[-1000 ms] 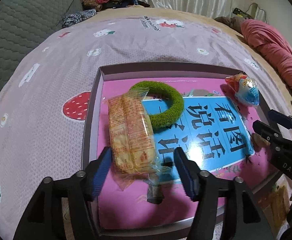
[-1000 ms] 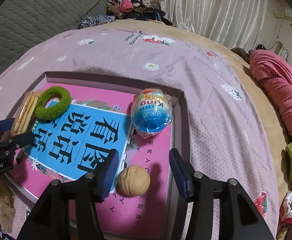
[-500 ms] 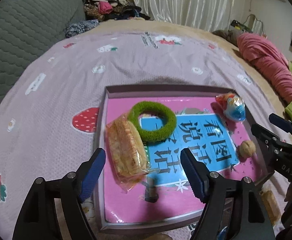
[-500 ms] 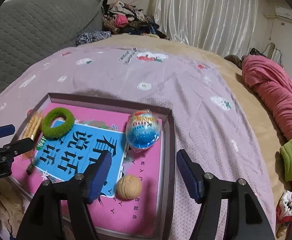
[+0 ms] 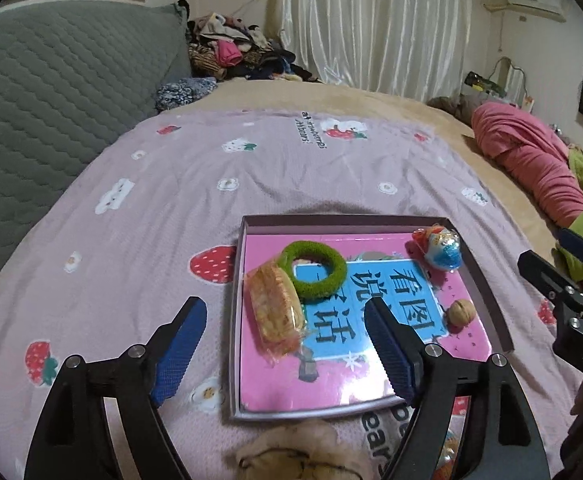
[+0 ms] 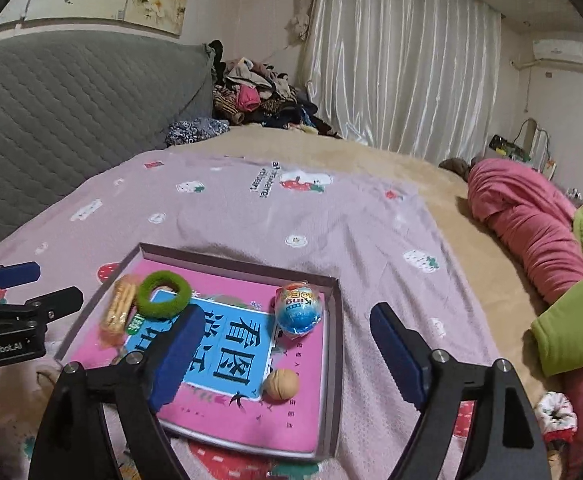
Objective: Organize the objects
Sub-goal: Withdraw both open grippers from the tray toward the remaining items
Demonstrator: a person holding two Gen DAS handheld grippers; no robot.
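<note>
- Four things lie in the shallow box (image 5: 487,300) on the bedspread (image 5: 291,168): biscuit pack (image 5: 277,314) at its left edge, green ring (image 5: 314,267) touching it, foil egg (image 5: 441,249) in the far right corner, walnut (image 5: 459,312) nearer, by the right wall.
- Left gripper (image 5: 283,344) and right gripper (image 6: 285,354) hang above the box, jaws just opened wide, nothing between them.
- Only the right view shows a patterned scrunchie (image 6: 553,414) off the box; only the left shows a tan furry thing (image 5: 303,454) at the bottom edge.
</note>
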